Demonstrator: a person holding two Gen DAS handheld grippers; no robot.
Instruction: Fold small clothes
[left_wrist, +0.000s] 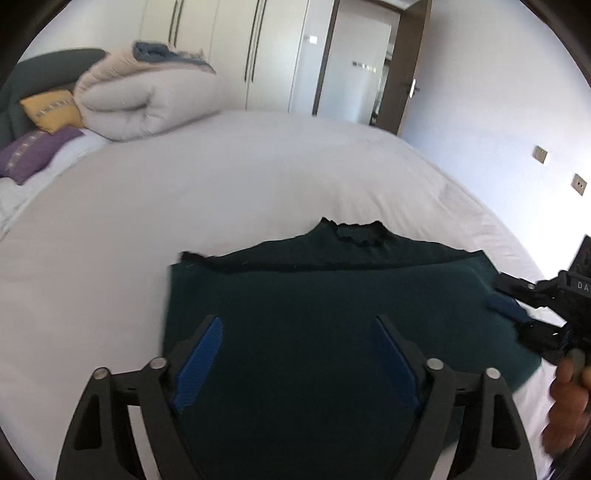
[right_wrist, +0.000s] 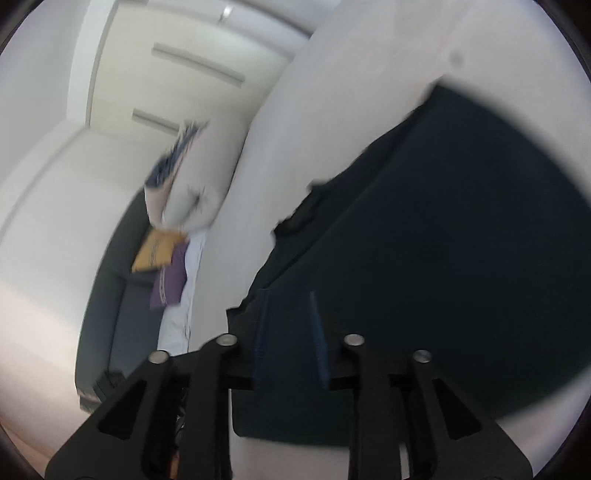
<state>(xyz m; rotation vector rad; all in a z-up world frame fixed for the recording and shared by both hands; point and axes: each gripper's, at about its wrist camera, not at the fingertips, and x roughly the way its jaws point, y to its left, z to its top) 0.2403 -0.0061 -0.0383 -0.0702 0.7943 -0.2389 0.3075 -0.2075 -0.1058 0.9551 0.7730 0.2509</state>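
Note:
A dark green top (left_wrist: 314, 306) lies on the white bed (left_wrist: 221, 184), partly folded, its collar pointing away. My left gripper (left_wrist: 299, 325) is open above the near part of the top, with nothing between its blue pads. My right gripper (left_wrist: 506, 306) shows at the right edge of the left wrist view, at the top's right side. In the tilted, blurred right wrist view the right gripper (right_wrist: 288, 306) has its blue pads close together on the edge of the green top (right_wrist: 443, 258).
A rolled duvet (left_wrist: 147, 99), a yellow cushion (left_wrist: 51, 109) and a purple cushion (left_wrist: 29, 155) lie at the bed's far left. White wardrobes (left_wrist: 236, 48) and a doorway (left_wrist: 362, 62) stand behind. The bed's right edge runs near the right gripper.

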